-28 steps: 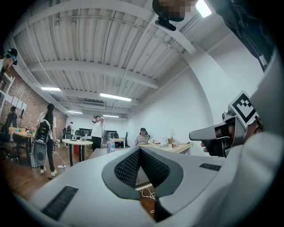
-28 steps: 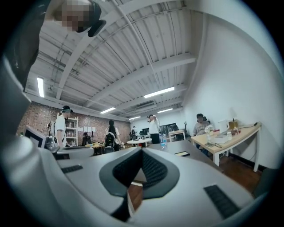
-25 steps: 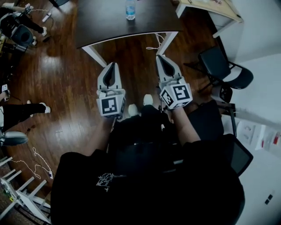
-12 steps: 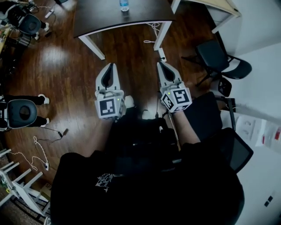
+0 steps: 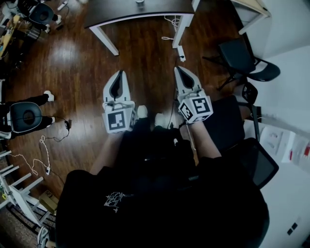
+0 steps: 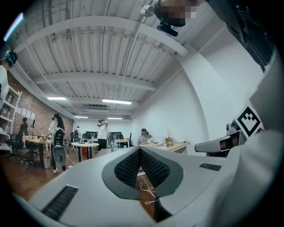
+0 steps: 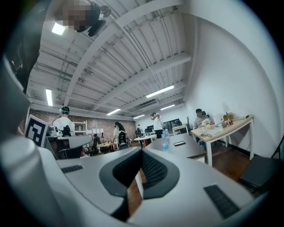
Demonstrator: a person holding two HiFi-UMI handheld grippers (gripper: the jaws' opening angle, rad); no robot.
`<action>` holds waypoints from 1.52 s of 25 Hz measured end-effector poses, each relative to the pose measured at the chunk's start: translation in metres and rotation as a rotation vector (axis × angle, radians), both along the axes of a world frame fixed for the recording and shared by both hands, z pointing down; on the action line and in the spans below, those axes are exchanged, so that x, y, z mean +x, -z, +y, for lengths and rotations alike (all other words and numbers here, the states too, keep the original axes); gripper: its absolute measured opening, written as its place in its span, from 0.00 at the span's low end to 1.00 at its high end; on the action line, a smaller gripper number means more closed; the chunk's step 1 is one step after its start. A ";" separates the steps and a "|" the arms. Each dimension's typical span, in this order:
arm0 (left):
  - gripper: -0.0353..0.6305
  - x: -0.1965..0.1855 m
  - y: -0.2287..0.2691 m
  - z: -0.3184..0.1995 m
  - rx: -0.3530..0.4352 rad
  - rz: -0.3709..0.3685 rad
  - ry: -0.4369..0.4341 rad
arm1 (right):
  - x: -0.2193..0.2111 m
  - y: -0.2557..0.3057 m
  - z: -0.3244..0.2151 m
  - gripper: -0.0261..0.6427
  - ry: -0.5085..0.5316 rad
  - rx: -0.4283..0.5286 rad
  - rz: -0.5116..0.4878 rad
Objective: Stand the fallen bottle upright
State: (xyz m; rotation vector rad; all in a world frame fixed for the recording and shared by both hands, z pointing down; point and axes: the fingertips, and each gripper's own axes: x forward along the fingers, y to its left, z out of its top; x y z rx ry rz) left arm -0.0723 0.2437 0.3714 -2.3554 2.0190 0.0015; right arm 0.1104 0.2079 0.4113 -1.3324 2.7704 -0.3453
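A dark-topped rectangular bench with white legs (image 5: 111,8) stands on the glossy brown wooden floor (image 5: 72,63), and everything else is placed from it. The clear plastic bottle with a blue label (image 7: 164,142) stands upright on the bench top, well away from both claws; in the head view only its lower end shows at the picture's top edge (image 5: 140,2). A small flat dark thing (image 7: 179,143) lies on the bench just beside the bottle. The left claw (image 5: 118,73), white and grey with a marker cube at its rear, is held level over the floor well short of the bench's near edge, pointing toward the bench; its ribbed dark pads (image 6: 151,166) meet at the tips with nothing between them. The right claw (image 5: 178,69) is held beside it, likewise short of the bench and aimed at it, and its own view shows its pads (image 7: 153,168) closed together at the tips and empty, with the bench (image 7: 186,150) and the bottle straight ahead. A thin white cable (image 5: 169,22) hangs and loops by the bench's right near leg, and a small white block (image 5: 181,52) lies on the floor just in front of that leg. A black swivel chair (image 5: 242,60) stands to the right of the bench, and a pale wooden table (image 7: 222,128) stands beyond the bench's right end, with a seated person (image 7: 199,119) behind it.
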 end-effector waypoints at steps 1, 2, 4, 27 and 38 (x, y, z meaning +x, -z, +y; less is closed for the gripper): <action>0.05 0.000 0.000 0.001 0.003 0.000 0.002 | 0.000 0.002 0.002 0.05 0.001 0.004 -0.001; 0.05 0.001 0.000 0.003 0.002 0.000 0.001 | -0.001 0.003 0.004 0.05 0.001 0.008 -0.001; 0.05 0.005 -0.001 0.004 -0.010 0.003 -0.010 | -0.003 0.007 0.006 0.05 0.002 0.017 0.001; 0.05 -0.007 0.001 0.002 0.014 0.030 -0.085 | -0.047 0.027 0.014 0.05 -0.018 0.046 0.021; 0.05 -0.011 0.005 0.003 0.020 0.032 -0.074 | -0.052 0.029 0.014 0.05 -0.007 0.052 0.029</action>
